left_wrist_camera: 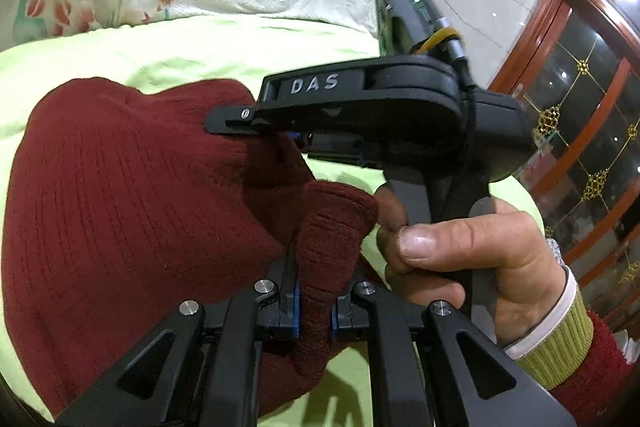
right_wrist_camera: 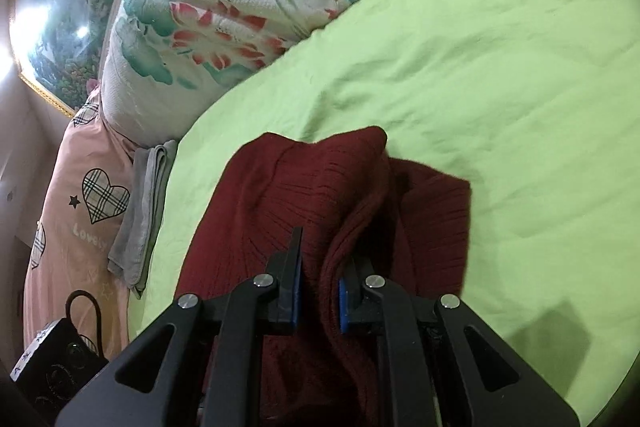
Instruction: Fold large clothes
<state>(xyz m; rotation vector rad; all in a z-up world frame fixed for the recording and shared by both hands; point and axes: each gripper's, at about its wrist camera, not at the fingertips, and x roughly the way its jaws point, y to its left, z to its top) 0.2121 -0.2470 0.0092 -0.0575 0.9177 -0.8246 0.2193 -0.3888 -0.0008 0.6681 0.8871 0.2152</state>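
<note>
Both grippers, left (left_wrist_camera: pixel 314 301) and right (right_wrist_camera: pixel 319 297), pinch maroon sweater (right_wrist_camera: pixel 280 195) folds, fingertips partly buried.

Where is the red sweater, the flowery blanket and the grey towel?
red sweater (right_wrist_camera: pixel 256 195): right wrist view, on its ribbed knit body.
flowery blanket (right_wrist_camera: pixel 208 27): right wrist view, on a pink flower in its print.
grey towel (right_wrist_camera: pixel 140 211): right wrist view, on the folded stack's top.

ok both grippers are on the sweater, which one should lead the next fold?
Left, probably. The left gripper pinches a narrow rolled end of the dark red sweater, easy to carry across. The right gripper clamps a thick bunched fold mid-garment, better as the anchor.
</note>
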